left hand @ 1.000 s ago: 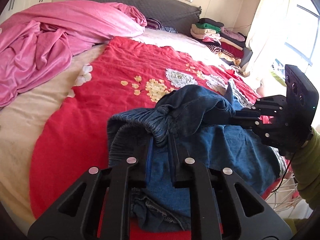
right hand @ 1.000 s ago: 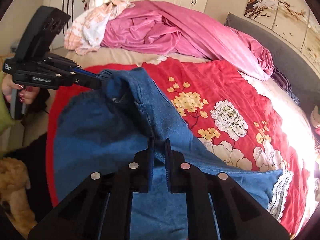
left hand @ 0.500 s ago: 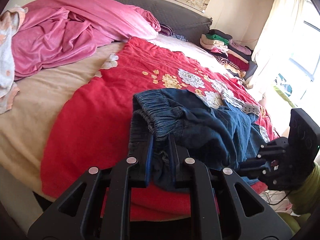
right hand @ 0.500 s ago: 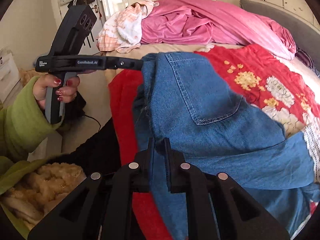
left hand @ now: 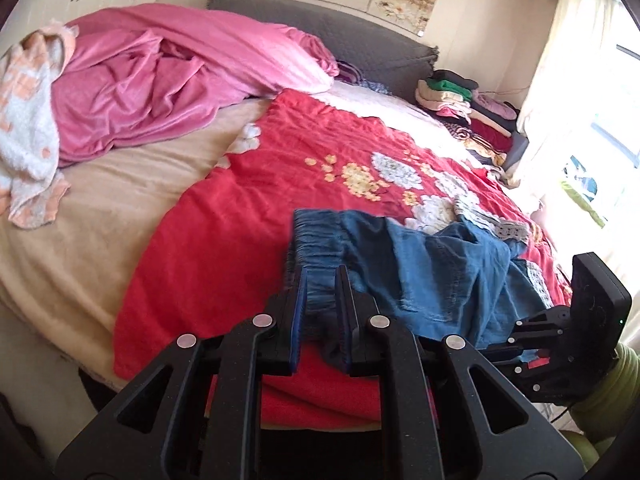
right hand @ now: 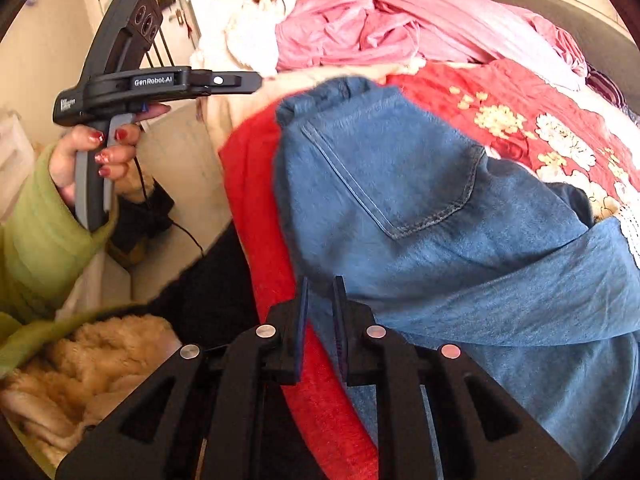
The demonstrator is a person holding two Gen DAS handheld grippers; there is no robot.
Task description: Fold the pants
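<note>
Denim pants point(left hand: 420, 276) lying on the red floral blanket point(left hand: 224, 232), left gripper point(left hand: 320, 280) clamped narrowly on their elastic waistband at 6 o'clock, right gripper point(right hand: 320, 292) just easing open around denim.

We can't see the left gripper's point(right hand: 256, 80) tips, blurred vs. bedding. Pants point(right hand: 420, 208) cut off at pic's right edge.
</note>
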